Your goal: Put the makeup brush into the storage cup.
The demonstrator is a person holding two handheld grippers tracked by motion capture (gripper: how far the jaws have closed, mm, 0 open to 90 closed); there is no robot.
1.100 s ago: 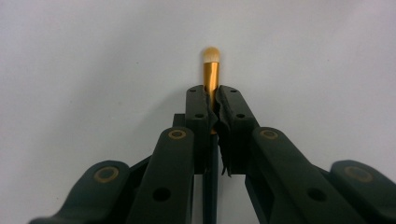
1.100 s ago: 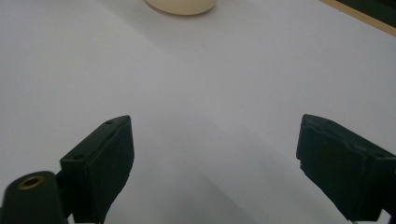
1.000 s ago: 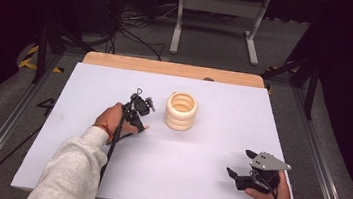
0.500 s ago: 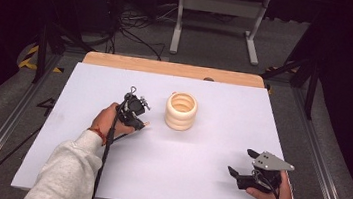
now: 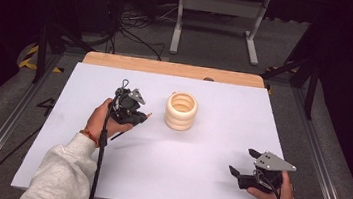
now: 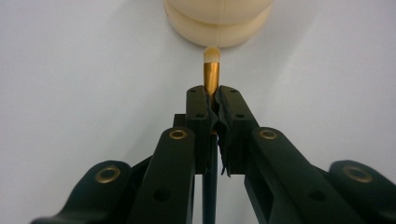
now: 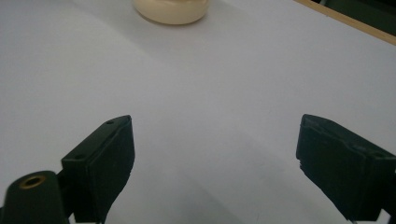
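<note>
Left tool (image 6: 212,109) clamped on small brush (image 6: 211,70), tip near cream ribbed holder (image 5: 181,111); right tool (image 7: 215,158) wide apart over white bench (image 5: 209,148).

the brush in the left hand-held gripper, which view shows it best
The left gripper view: the brush, gold ferrule and pale tip, sticks out from the shut jaws. The high view gives just a thin dark handle; the right gripper view adds nothing.
</note>
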